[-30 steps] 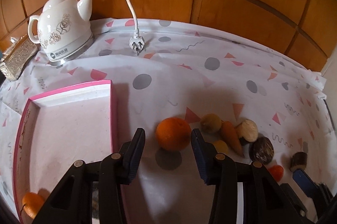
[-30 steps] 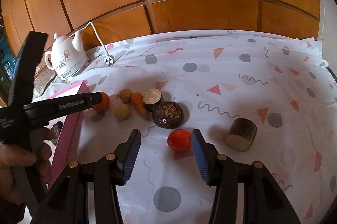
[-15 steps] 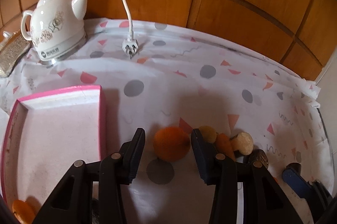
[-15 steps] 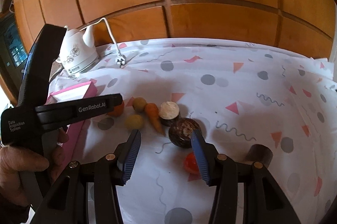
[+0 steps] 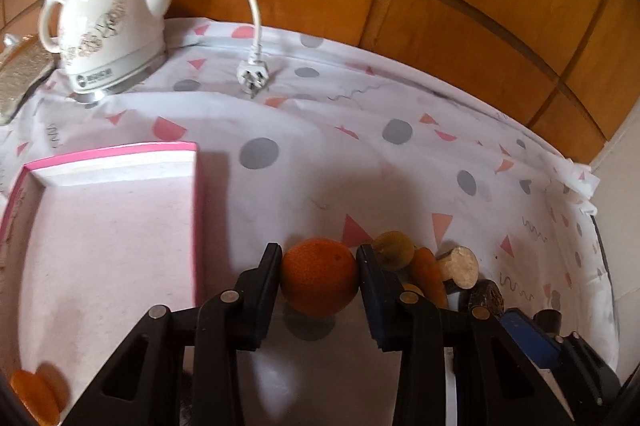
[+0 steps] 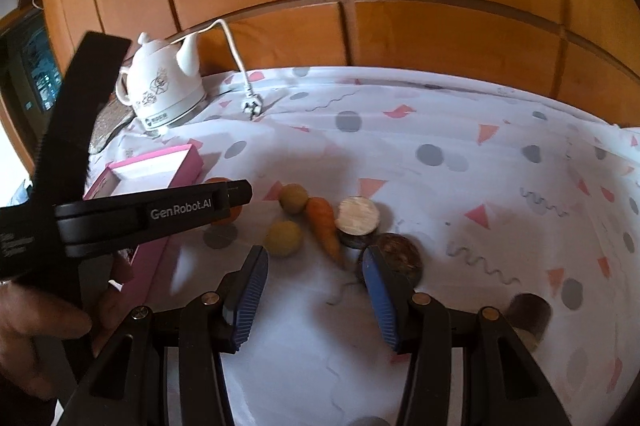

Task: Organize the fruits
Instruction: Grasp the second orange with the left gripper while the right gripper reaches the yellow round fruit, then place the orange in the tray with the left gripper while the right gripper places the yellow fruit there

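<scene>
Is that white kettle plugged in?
No. The kettle's plug lies loose on the tablecloth, prongs bare.
</scene>
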### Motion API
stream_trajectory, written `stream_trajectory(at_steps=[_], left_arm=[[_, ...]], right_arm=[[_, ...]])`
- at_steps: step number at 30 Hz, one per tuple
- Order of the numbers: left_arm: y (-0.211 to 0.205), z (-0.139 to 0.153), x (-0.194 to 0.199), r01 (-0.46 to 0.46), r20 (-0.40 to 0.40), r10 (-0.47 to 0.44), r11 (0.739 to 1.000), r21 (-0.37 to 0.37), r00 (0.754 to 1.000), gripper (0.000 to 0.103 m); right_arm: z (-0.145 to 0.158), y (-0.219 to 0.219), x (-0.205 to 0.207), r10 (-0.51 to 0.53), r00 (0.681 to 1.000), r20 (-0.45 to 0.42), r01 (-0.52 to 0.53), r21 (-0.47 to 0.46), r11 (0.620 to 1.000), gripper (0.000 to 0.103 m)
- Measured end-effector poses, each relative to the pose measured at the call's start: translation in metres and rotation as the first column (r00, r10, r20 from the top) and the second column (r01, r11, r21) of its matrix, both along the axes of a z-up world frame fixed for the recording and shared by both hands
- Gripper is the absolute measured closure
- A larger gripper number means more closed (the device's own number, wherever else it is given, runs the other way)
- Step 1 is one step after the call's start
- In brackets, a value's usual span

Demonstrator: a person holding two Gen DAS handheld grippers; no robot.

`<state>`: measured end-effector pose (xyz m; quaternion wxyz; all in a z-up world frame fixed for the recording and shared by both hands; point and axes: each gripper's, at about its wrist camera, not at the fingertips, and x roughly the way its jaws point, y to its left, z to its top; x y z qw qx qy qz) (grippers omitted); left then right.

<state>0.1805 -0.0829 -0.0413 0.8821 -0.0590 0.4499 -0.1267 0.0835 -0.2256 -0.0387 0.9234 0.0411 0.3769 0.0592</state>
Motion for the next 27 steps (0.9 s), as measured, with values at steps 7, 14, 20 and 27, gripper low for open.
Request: stream_trajectory(at_steps=[7, 14, 20, 27], left_arm=[[0.003, 0.013, -0.01, -0.031, 0.075, 0.029, 0.999, 0.026, 0.997, 0.065], [0.009, 0.025, -0.02, -0.067, 0.138, 0.061, 0.997, 0.042, 0.989, 0.065], [0.012, 0.024, -0.025, -0.082, 0.138, 0.076, 0.996, 0.038, 0.988, 0.064], [0.013, 0.024, -0.033, -0.088, 0.126, 0.081, 0.995, 0.047, 0.989, 0.064]], right_arm=[[-0.008, 0.019, 0.02, 0.054, 0.998, -0.018, -0.055, -0.05, 0.997, 0.064], [-0.024, 0.026, 0.036, 0.076, 0.995, -0.066, -0.078, -0.043, 0.996, 0.065], [-0.03, 0.029, 0.048, 0.077, 0.993, -0.093, -0.08, -0.035, 0.996, 0.073], [-0.029, 0.029, 0.049, 0.077, 0.993, -0.091, -0.08, -0.031, 0.996, 0.076]])
